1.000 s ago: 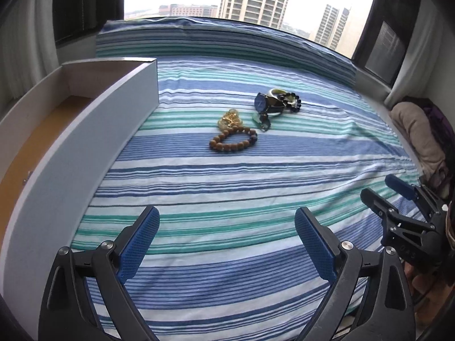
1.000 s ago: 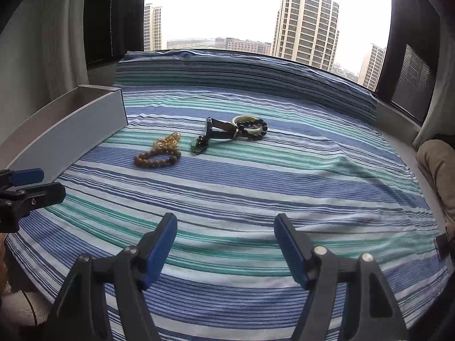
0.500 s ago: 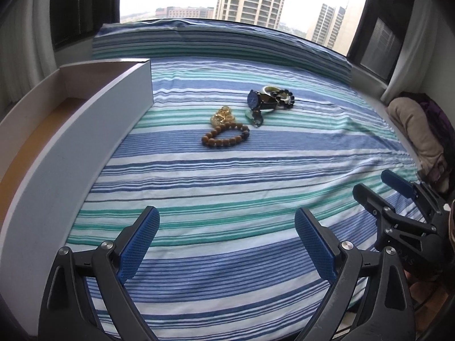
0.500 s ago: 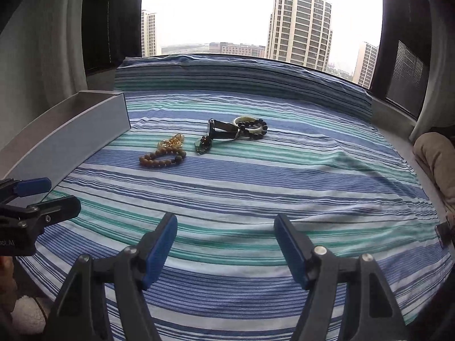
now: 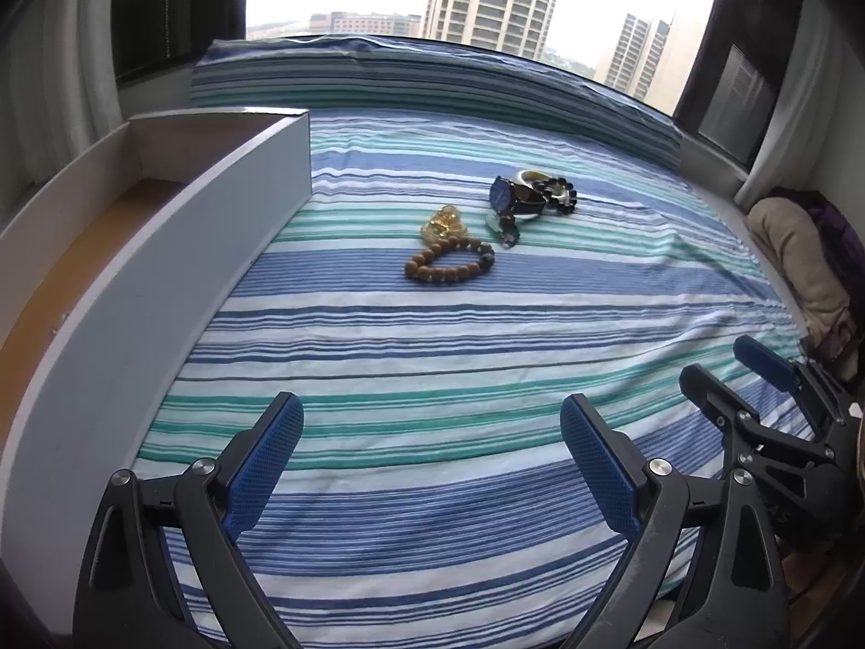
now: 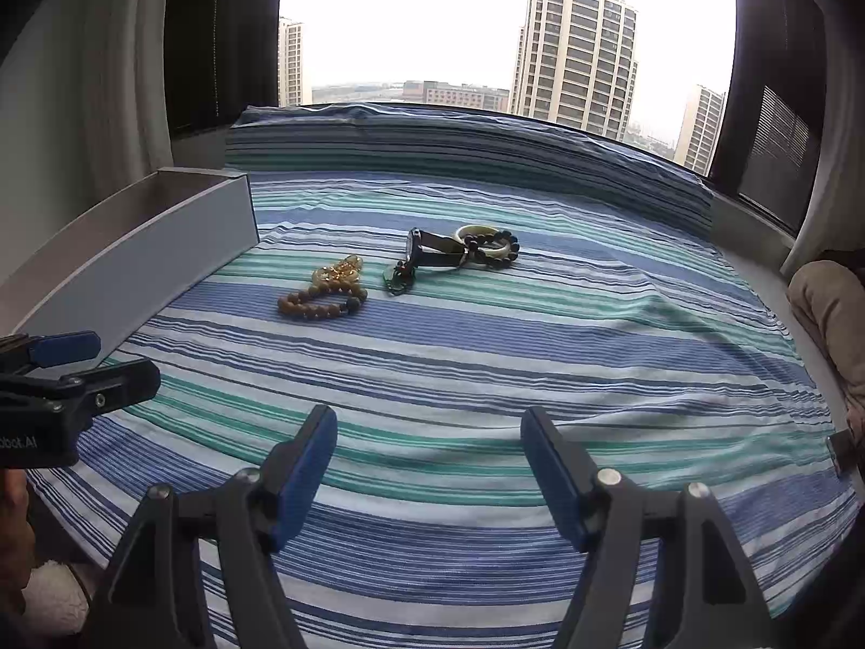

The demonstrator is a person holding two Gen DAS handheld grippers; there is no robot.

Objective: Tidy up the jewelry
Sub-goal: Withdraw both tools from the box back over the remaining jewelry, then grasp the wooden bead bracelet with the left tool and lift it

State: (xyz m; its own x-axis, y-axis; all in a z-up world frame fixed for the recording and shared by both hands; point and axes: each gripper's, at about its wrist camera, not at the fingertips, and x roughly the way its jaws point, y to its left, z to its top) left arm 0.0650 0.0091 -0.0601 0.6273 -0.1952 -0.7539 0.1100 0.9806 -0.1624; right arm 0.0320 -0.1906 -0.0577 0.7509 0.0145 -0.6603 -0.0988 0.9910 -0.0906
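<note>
Jewelry lies in a cluster on the striped bedspread [image 5: 432,335]: a brown bead bracelet [image 5: 448,264], a gold chain [image 5: 444,223], a dark blue-faced watch [image 5: 508,197], a white bangle with a dark bead bracelet [image 5: 551,189] and a small green pendant [image 5: 494,223]. The same items show in the right wrist view: bead bracelet [image 6: 319,303], gold chain [image 6: 338,270], watch [image 6: 427,249], bangle [image 6: 486,243]. An open grey-white drawer box [image 5: 162,249] stands at the left. My left gripper [image 5: 430,454] and right gripper [image 6: 430,462] are open, empty, well short of the jewelry.
The box also shows in the right wrist view [image 6: 135,265]. A folded beige cloth [image 5: 794,249] lies off the bed's right edge. A striped bolster [image 5: 432,81] runs along the window behind. The right gripper shows at the left view's right edge [image 5: 757,373].
Both views have shifted slightly; the jewelry sits a little nearer in each. Both grippers stay open and empty.
</note>
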